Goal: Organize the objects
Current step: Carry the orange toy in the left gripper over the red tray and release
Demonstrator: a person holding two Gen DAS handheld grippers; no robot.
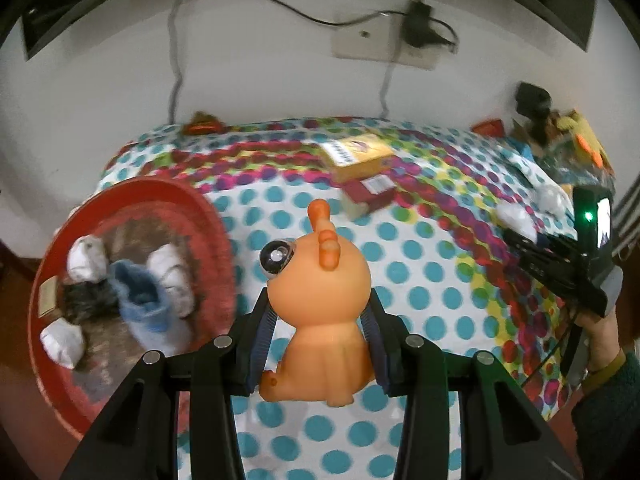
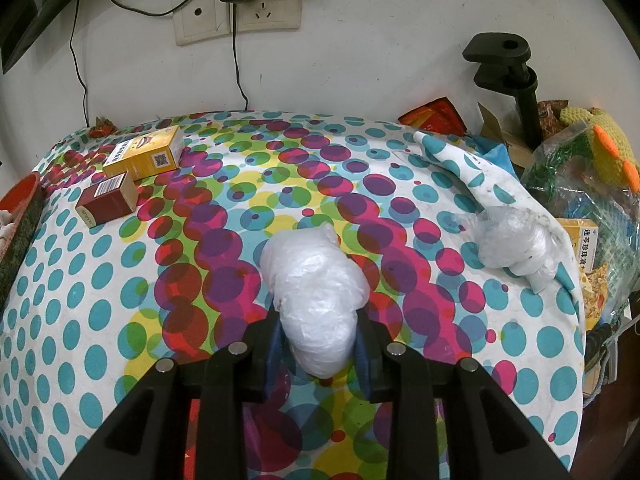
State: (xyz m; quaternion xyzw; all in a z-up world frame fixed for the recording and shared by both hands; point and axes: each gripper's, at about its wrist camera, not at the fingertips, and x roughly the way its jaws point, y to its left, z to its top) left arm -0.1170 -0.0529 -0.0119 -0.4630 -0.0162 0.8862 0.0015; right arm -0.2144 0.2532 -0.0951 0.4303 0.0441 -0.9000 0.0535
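**Orange toy hangs right of the red basket**

Orange toy [image 1: 320, 312] sits clamped upright in the left gripper [image 1: 320, 344], lifted above the spotted table [image 1: 420, 280]. The red basket [image 1: 208, 216], already holding socks, lies to its left, so the drop likely needs a leftward carry. The right gripper [image 2: 318, 344] is closed on a plastic bundle [image 2: 316, 292] over the table.

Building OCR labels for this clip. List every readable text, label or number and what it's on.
"连芩珍珠滴": yellow box at the right table edge; the column carries on, cut off.
Sideways white print on the dark red box: too small to read.
Yellow box at the back: QR code and Chinese print, too small to read.
Orange packet by the wall: nothing legible.
Left wrist view: all print blurred.
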